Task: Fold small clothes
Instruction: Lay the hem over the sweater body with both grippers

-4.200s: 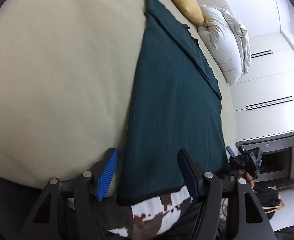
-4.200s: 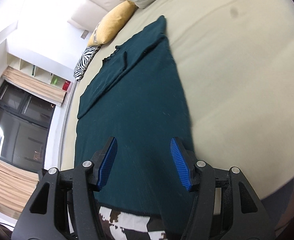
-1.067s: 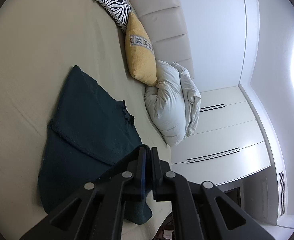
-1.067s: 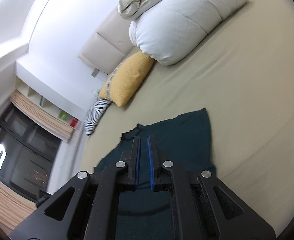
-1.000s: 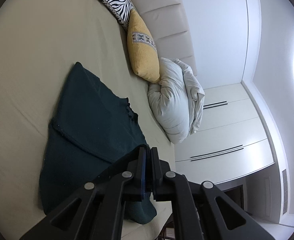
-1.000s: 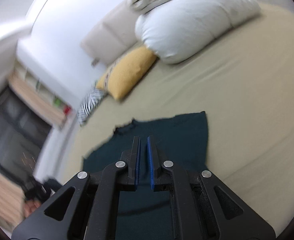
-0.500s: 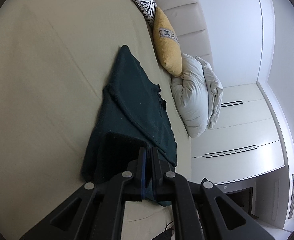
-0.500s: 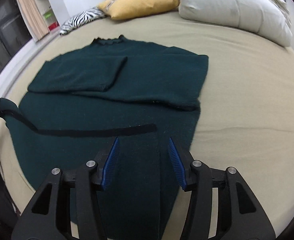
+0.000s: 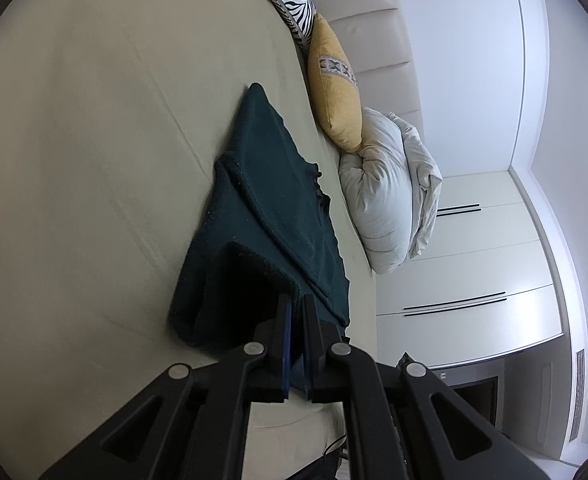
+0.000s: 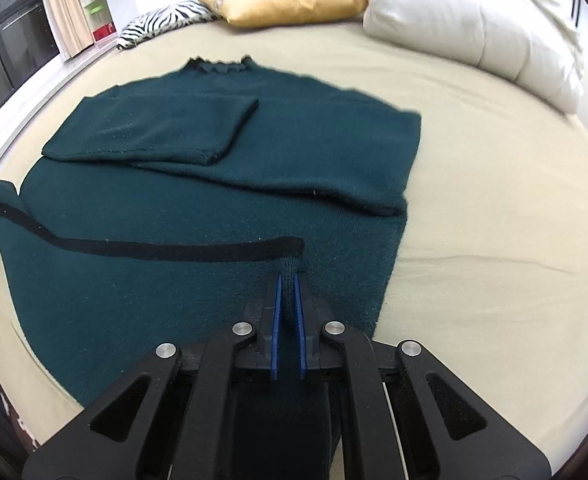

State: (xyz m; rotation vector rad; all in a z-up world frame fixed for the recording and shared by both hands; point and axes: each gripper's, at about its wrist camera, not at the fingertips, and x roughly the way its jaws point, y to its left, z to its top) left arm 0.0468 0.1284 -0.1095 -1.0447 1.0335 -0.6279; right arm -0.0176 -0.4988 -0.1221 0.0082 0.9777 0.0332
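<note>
A dark green knit sweater (image 10: pixel 198 184) lies on the beige bed (image 10: pixel 473 208), sleeves folded across its chest, collar toward the pillows. Its black-trimmed bottom hem (image 10: pixel 166 250) is lifted and carried over the body. My right gripper (image 10: pixel 288 280) is shut on the hem's right corner. My left gripper (image 9: pixel 297 308) is shut on the hem's other corner; the sweater (image 9: pixel 270 208) stretches away from it toward the headboard. The cloth under the raised fold is hidden.
A white duvet (image 10: pixel 473 28), a yellow cushion (image 10: pixel 290 0) and a zebra cushion (image 10: pixel 162 20) lie at the head of the bed. White wardrobes (image 9: pixel 473 280) stand beyond the bed's edge. A window with curtains (image 10: pixel 62 12) is at the far left.
Both grippers closed on the bottom hem and carried it up over the sweater toward the collar. The right gripper stood open half a second ago and is shut on the hem now.
</note>
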